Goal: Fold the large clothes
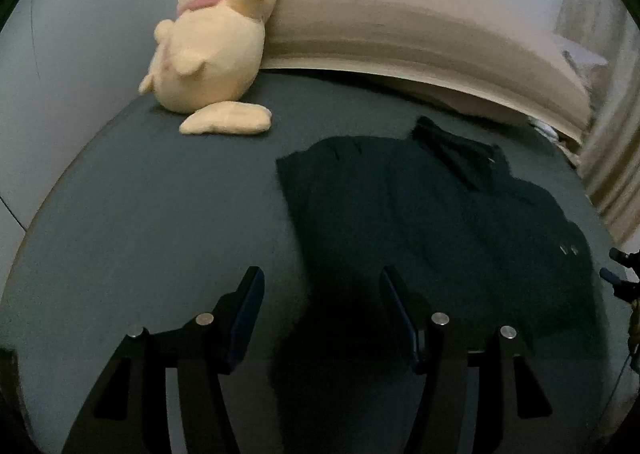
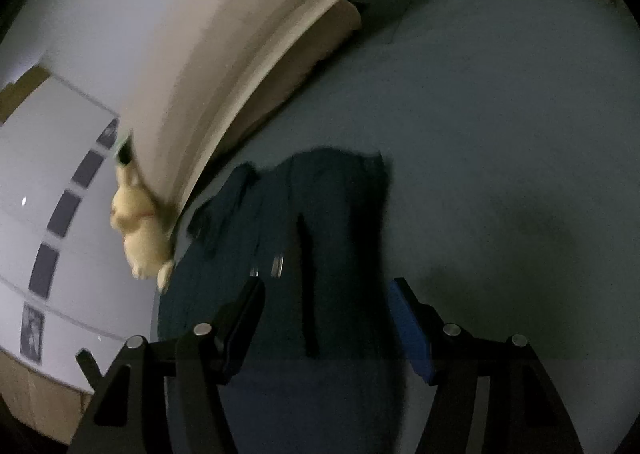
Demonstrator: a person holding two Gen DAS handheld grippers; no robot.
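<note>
Both tools, left (image 1: 322,286) and right (image 2: 326,298), gaped empty above the dark garment (image 1: 432,222); bare bed (image 1: 160,222) stretched leftward toward the plush toy (image 1: 212,54).

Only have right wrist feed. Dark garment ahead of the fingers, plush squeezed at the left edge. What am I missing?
Observer: In the left wrist view the left gripper is open and holds nothing, low over the bed sheet, with the dark garment's near left edge between its fingers.
Operator: Plush in the way?
Observer: No. The yellow plush toy lies apart from the garment, leaning on the beige headboard.
Operator: Garment flat?
Observer: Mostly; a darker strip lies folded across its far end.
Operator: My gripper?
Observer: The right gripper is open, empty, over the garment's near end.
</note>
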